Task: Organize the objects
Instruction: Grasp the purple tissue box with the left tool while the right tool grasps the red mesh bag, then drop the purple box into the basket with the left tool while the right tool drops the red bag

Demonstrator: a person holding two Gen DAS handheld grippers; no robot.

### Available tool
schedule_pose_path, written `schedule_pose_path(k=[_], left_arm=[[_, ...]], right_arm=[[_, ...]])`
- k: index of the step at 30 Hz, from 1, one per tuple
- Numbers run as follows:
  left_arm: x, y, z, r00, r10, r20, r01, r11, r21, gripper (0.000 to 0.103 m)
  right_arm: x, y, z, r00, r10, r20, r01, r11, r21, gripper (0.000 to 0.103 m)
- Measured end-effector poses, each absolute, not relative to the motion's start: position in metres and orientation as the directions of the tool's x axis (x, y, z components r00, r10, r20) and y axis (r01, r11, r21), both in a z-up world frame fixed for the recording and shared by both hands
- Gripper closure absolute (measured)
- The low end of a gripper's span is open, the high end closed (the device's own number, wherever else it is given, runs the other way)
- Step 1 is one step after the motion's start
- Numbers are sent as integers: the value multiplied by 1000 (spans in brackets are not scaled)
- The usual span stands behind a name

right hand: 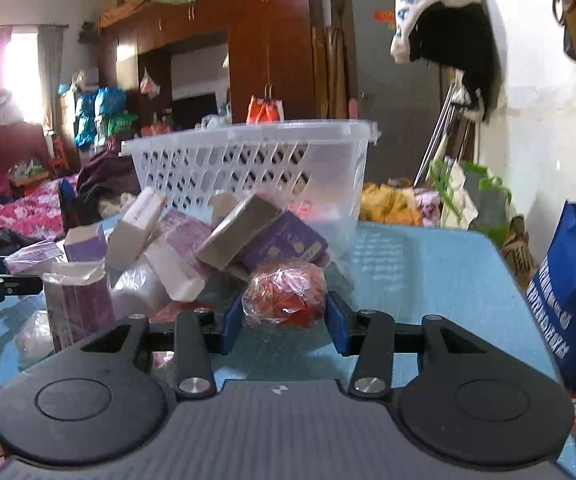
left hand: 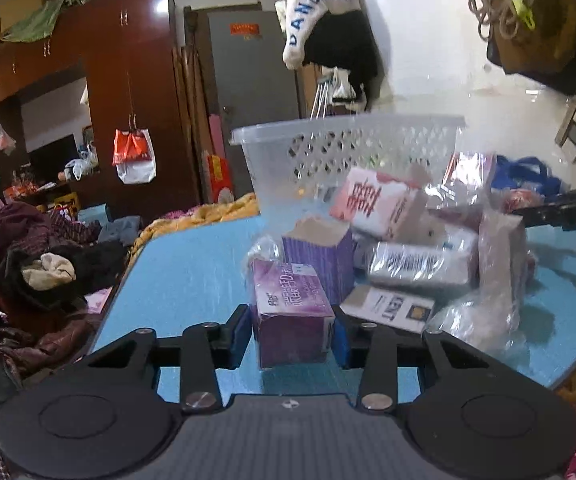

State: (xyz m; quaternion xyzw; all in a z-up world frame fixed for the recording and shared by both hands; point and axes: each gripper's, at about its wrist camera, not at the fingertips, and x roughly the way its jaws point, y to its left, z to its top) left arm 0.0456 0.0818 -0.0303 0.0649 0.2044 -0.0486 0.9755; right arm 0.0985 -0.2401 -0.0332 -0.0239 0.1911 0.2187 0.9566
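A pile of small boxes and plastic bags lies on the blue table (left hand: 192,264), in front of a clear slotted basket (left hand: 344,148). My left gripper (left hand: 293,332) is shut on a purple box (left hand: 290,312) at the near edge of the pile, just above the table. My right gripper (right hand: 284,320) is shut on a red packet wrapped in clear plastic (right hand: 286,294) on the right side of the pile. The basket also shows in the right wrist view (right hand: 248,160), behind the pile. Other boxes lean on each other: a white and red one (left hand: 380,200) and a grey one (right hand: 240,228).
An upright purple box (right hand: 80,304) stands left of my right gripper. A blue bag (right hand: 572,292) hangs off the table's right side (right hand: 448,264). Clothes lie heaped on the bed at the left (left hand: 40,264). A jacket (left hand: 328,20) hangs on the wall above.
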Motion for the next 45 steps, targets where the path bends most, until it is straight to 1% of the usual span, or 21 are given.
schedule_pose_path(k=[4, 9, 11, 14, 20, 23, 24, 27, 28, 29, 30, 31, 32, 33, 34, 36, 39, 42, 43, 44, 45], left_arm=[[44, 83, -26, 919, -84, -384, 126, 988, 87, 58], [41, 87, -20, 928, -106, -357, 135, 989, 57, 58], [39, 88, -18, 935, -113, -336, 136, 990, 48, 58], [36, 90, -14, 944, -119, -307, 135, 990, 32, 58], [32, 86, -3, 954, -155, -257, 163, 987, 12, 58], [37, 83, 11, 958, -175, -228, 180, 984, 3, 58], [43, 81, 19, 960, -173, -218, 178, 984, 2, 58], [66, 80, 47, 967, -172, -188, 173, 985, -15, 58], [78, 80, 60, 967, -179, -182, 178, 984, -22, 58], [92, 78, 73, 968, -176, -179, 175, 984, -27, 58], [105, 76, 84, 969, -173, -178, 170, 985, -29, 58], [123, 72, 94, 967, -172, -190, 169, 985, -32, 58], [141, 69, 102, 963, -172, -209, 168, 985, -40, 58], [159, 66, 108, 958, -173, -230, 166, 985, -49, 58], [177, 62, 112, 950, -172, -259, 164, 985, -52, 58], [204, 54, 112, 936, -173, -307, 163, 985, -57, 58], [234, 45, 108, 925, -148, -350, 145, 989, -35, 58], [252, 41, 101, 910, -154, -386, 146, 988, -51, 58], [256, 40, 98, 907, -154, -393, 144, 988, -55, 58], [259, 40, 95, 905, -157, -395, 146, 988, -58, 53], [260, 39, 93, 903, -164, -397, 156, 986, -51, 47]], right_arm=[[96, -242, -32, 846, 407, -345, -419, 907, 43, 55], [93, -249, -31, 861, 411, -299, -406, 910, 83, 55], [85, -252, -30, 880, 399, -258, -393, 916, 79, 55], [78, -260, -23, 901, 374, -221, -366, 928, 78, 56], [69, -272, -3, 903, 397, -163, -384, 917, 103, 55], [73, -266, 9, 895, 422, -144, -415, 906, 79, 56], [78, -261, 17, 894, 429, -127, -425, 903, 56, 56], [99, -245, 44, 875, 475, -90, -472, 880, 53, 56], [110, -235, 55, 873, 480, -89, -480, 877, 24, 56], [123, -224, 65, 886, 454, -97, -458, 889, -26, 56], [142, -209, 75, 910, 399, -110, -409, 908, -92, 56], [162, -200, 81, 923, 360, -132, -376, 919, -120, 56], [182, -195, 87, 921, 349, -170, -371, 922, -114, 56], [205, -192, 92, 910, 356, -211, -377, 923, -70, 56], [221, -192, 93, 898, 370, -237, -388, 921, -30, 56], [245, -188, 91, 881, 388, -270, -403, 915, -2, 56], [264, -177, 82, 877, 368, -310, -400, 915, -45, 56], [270, -170, 74, 877, 358, -320, -397, 916, -62, 54], [268, -171, 72, 875, 362, -323, -402, 913, -67, 44], [263, -169, 71, 871, 369, -325, -414, 907, -79, 33], [258, -169, 70, 873, 373, -313, -420, 902, -96, 11]])
